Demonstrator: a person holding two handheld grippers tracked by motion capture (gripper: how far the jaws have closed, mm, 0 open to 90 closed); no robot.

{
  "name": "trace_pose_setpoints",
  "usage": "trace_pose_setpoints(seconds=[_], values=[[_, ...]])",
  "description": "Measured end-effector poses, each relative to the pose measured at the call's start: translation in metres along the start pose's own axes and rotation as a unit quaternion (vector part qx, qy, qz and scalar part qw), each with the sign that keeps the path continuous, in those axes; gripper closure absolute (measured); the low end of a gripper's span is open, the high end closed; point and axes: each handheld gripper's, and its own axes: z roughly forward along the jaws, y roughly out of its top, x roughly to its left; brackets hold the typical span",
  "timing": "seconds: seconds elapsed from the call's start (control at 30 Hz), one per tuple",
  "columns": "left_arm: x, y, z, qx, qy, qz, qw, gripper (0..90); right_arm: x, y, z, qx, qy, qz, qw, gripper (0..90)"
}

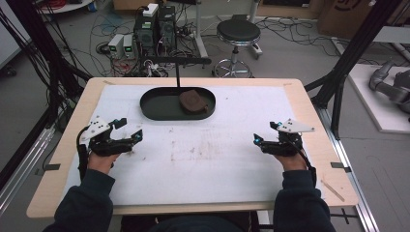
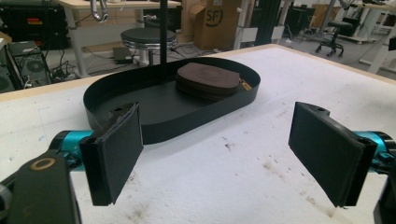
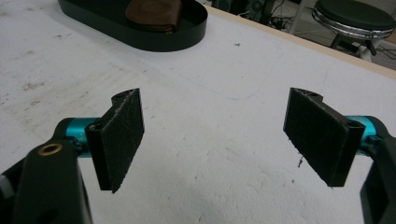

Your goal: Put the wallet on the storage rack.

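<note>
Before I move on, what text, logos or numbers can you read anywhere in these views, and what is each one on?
"SF": on the cardboard box behind the table, left gripper view.
Large dark print on the cardboard box at top right, high view: cut off, unreadable.
Orange label on black equipment: too blurred to read.
Nothing legible on the tray or brown pouch.

Matt black oval metal tray (image 2: 116, 100); brown leather-like pouch (image 2: 208, 80), dull. White tabletop sheet (image 1: 212, 159) rough, stained; gripper pads (image 3: 122, 129) coarse.
</note>
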Motion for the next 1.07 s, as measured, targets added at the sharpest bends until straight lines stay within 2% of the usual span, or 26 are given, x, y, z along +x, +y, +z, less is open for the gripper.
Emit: trace_pose_setpoints(seconds=[0.3, 1.07], values=[[-0.0022, -0.0006, -0.0014, 0.002, -0.002, 0.003, 1.0, 17.5, 0.0047, -0.0005, -0.0025, -0.001, 0.002, 0.007, 1.0, 20.7], [-0.0033, -0.0029, 0.0017, 0.009, 0.0, 0.0, 1.0, 17.6, 0.0002, -0.0046, 0.0009, 0.01, -0.001, 0.005, 0.9999, 20.8]])
